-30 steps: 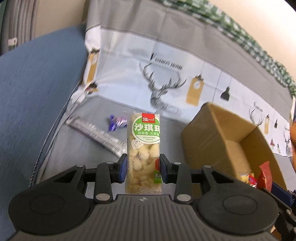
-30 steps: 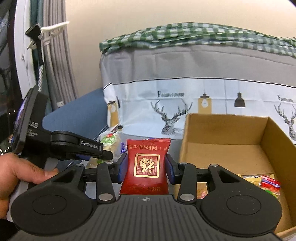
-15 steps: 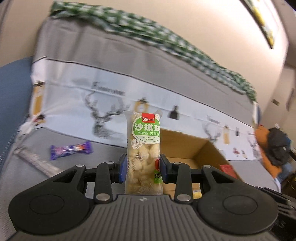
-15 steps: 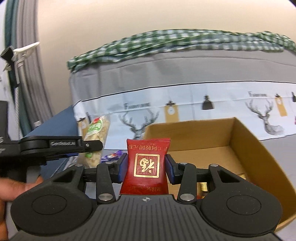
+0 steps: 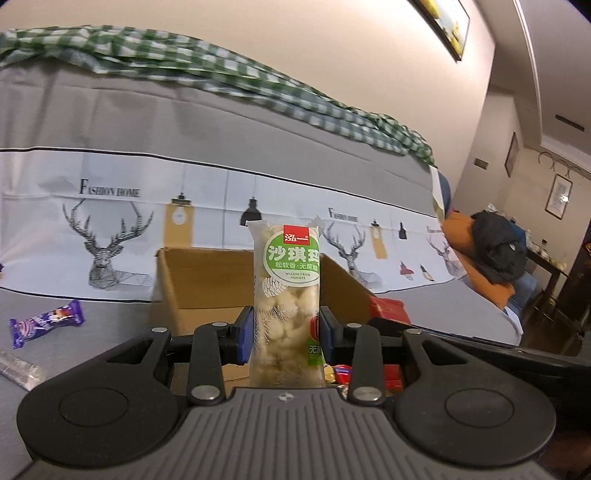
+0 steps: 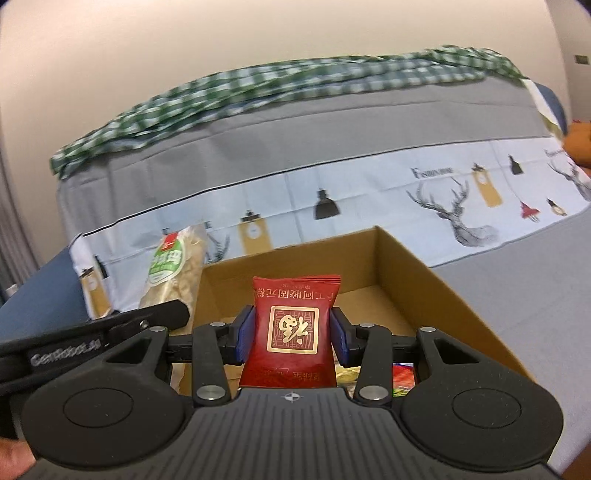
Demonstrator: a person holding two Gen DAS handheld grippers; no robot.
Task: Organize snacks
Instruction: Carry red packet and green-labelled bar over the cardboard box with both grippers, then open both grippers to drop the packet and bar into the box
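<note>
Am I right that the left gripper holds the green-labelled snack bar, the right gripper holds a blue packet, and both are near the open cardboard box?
Not quite: the packet in the right gripper is red with a gold emblem, not blue, as the right wrist view shows. The rest stands: the left gripper holds the green-labelled snack bar, and both are near the open cardboard box.

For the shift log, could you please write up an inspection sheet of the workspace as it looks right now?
Surface: grey sofa cover with deer print, under the box.
Job's things: open cardboard box holding a few snacks; sachima bar; red snack packet.
Clutter: purple candy bar and a silver wrapper lying on the cover, left of the box.
Grippers: left tongs clamp the sachima bar upright; right tongs clamp the red packet; both near the box.
Cables: nothing seen.
Surroundings: green checked cloth on the sofa back; framed picture on the wall.
</note>
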